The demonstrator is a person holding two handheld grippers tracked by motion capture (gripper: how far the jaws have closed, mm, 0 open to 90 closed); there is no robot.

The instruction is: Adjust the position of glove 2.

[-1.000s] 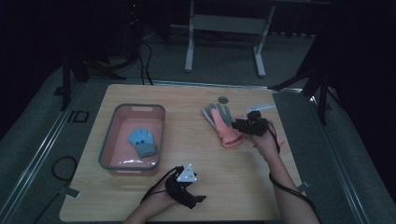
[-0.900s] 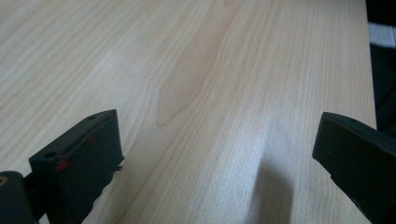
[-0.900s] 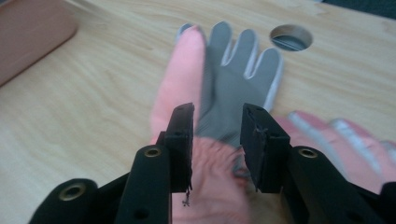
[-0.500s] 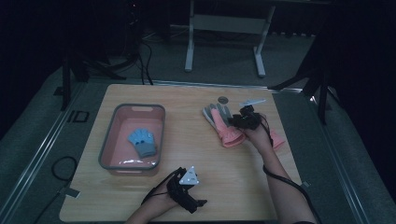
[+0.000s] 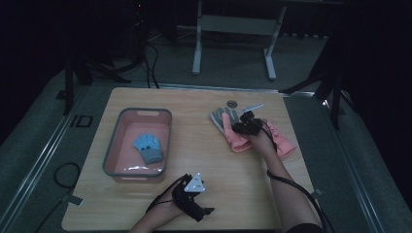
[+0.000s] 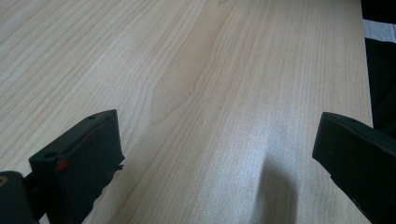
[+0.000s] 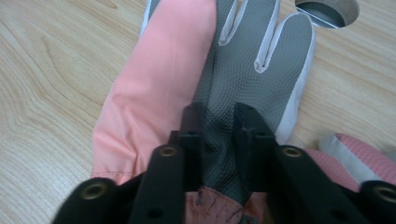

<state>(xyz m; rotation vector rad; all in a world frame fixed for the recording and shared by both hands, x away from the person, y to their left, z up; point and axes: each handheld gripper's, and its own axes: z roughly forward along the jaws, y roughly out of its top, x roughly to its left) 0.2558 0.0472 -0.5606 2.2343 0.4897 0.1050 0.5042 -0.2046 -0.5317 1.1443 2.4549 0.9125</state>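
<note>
I see my right gripper [image 7: 218,116] has just been closing, and now pinches the bumpy grey palm of a soft pink glove [image 7: 154,88], right of the tub [image 5: 112,154]. My left gripper [image 6: 219,154] rests wide open.

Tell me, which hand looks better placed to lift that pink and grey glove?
The right. The right gripper already sits on the pink and grey glove, its jaws pinching the grey fabric. The left gripper rests open near the table's front edge, far away.
</note>
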